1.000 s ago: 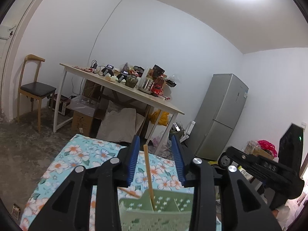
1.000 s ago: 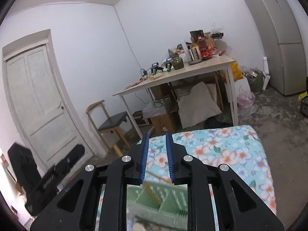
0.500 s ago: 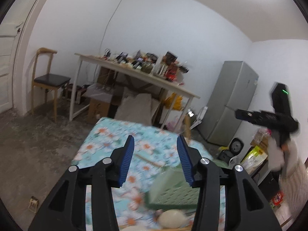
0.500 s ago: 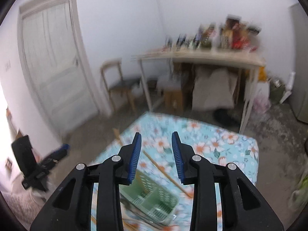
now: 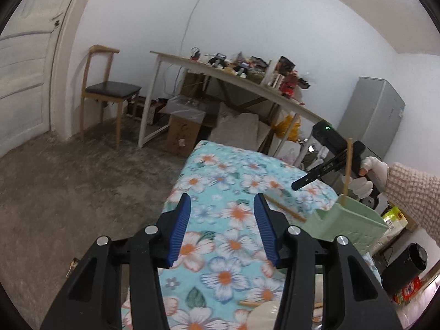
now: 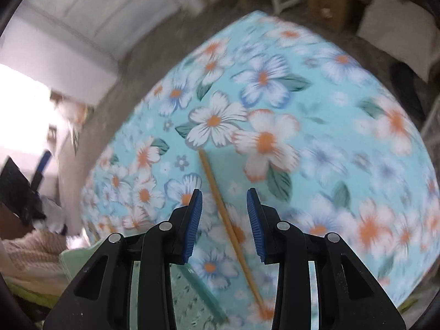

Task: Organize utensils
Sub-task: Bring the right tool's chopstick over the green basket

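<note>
Upright in a green basket [image 5: 354, 221] on the floral-clothed desk [image 5: 220, 181], one chopstick [image 5: 347, 170]; another chopstick [image 6: 220, 209] flat below the right gripper [image 6: 224, 214]; both grippers' jaws just widened, parted and empty, left gripper [image 5: 221, 231] included.

beneath the left gripper [image 5: 222, 227], matt black plastic with ribbed blue pads [image 5: 180, 229], lay a smooth printed floral cloth [image 5: 220, 170]. right of it stood a pale green perforated plastic basket [image 5: 349, 224] and a bare wooden chopstick [image 6: 220, 209]. beyond, the concrete floor [image 5: 82, 181] looked rough.
</note>
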